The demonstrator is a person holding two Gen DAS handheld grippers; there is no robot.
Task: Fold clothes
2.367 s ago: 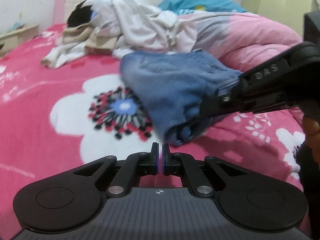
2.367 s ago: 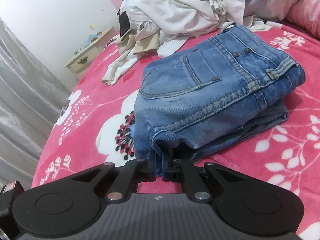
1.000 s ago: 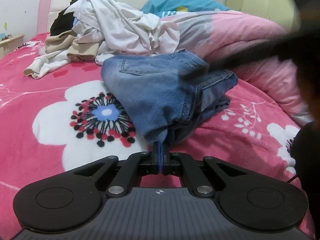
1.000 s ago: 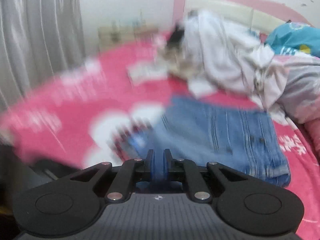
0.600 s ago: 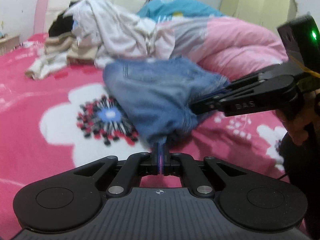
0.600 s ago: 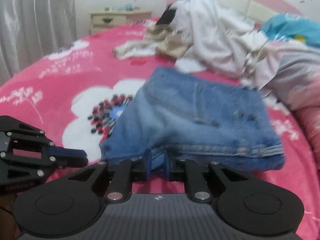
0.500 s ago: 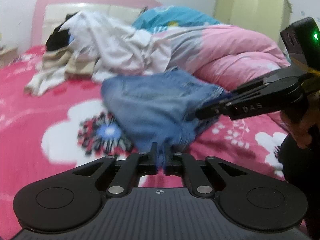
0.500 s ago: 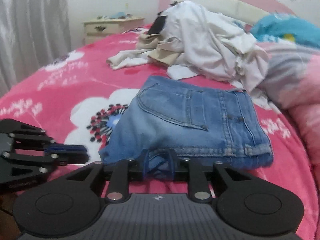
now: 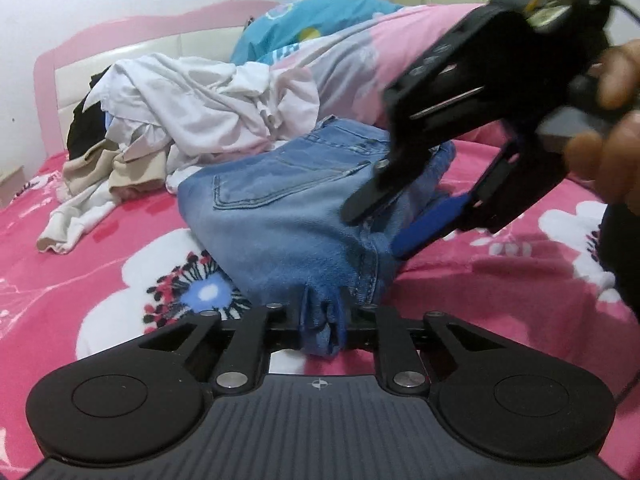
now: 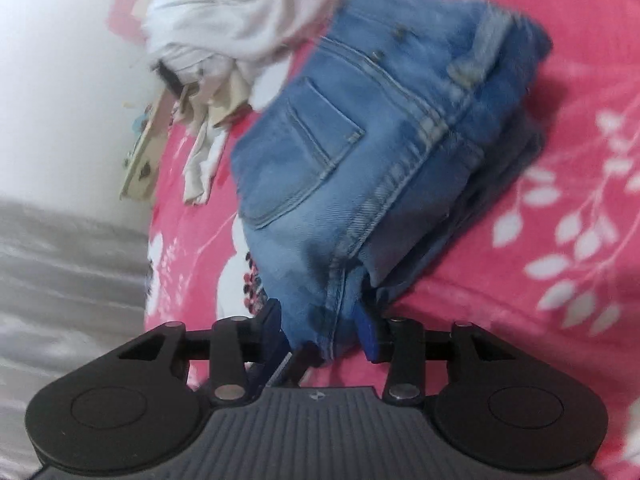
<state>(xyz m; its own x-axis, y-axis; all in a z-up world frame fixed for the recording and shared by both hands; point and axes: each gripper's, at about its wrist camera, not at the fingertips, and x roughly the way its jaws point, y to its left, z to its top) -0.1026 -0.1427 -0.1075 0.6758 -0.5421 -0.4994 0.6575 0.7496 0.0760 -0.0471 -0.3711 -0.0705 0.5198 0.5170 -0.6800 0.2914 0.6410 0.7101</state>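
Observation:
Folded blue jeans (image 9: 280, 208) lie on the pink flowered bedspread (image 9: 100, 260), back pocket up. My left gripper (image 9: 322, 330) sits at their near corner, its jaws parted, with a bunched fold of denim between them. My right gripper (image 9: 372, 236) comes in from the right, tilted, held by a person's hand (image 9: 612, 120). It is open, one finger above and one blue pad (image 9: 432, 220) below the jeans' side edge. In the right wrist view the jeans (image 10: 360, 140) reach down between the spread fingers of the right gripper (image 10: 322, 334).
A heap of unfolded white and beige clothes (image 9: 200, 100) lies behind the jeans by the pink headboard (image 9: 120, 36). A rolled pink duvet (image 9: 352, 60) and a blue pillow (image 9: 320, 16) fill the back right. A nightstand (image 10: 144, 152) and a grey curtain (image 10: 60, 280) stand beyond the bed's left side.
Both grippers were pinched tight on the jeans' near edge; their jaws have now spread apart. The right gripper has rolled to a tilt and moved closer over the jeans.

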